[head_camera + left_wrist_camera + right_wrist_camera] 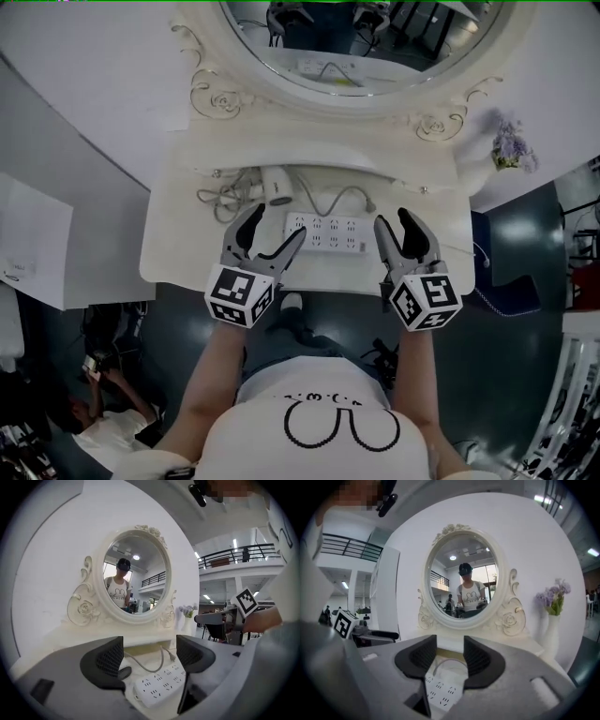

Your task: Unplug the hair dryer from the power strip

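Your white hair dryer (pixel 275 185) lies unplugged behind the power strip (pixel 326 234), with your left gripper (pixel 274 231) and right gripper (pixel 394 223) held level, jaws spread, empty.

Right gripper (pixel 450 652) level with the dresser, jaws apart.
Nothing between them; through the gap I see the white power strip (pixel 440 691), a grey cable (pixel 446 661) arcing behind it, the oval mirror (pixel 461 573) ahead, purple flowers (pixel 555 596) at right.

Dim, soft indoor light; fisheye-warped, dark edges.
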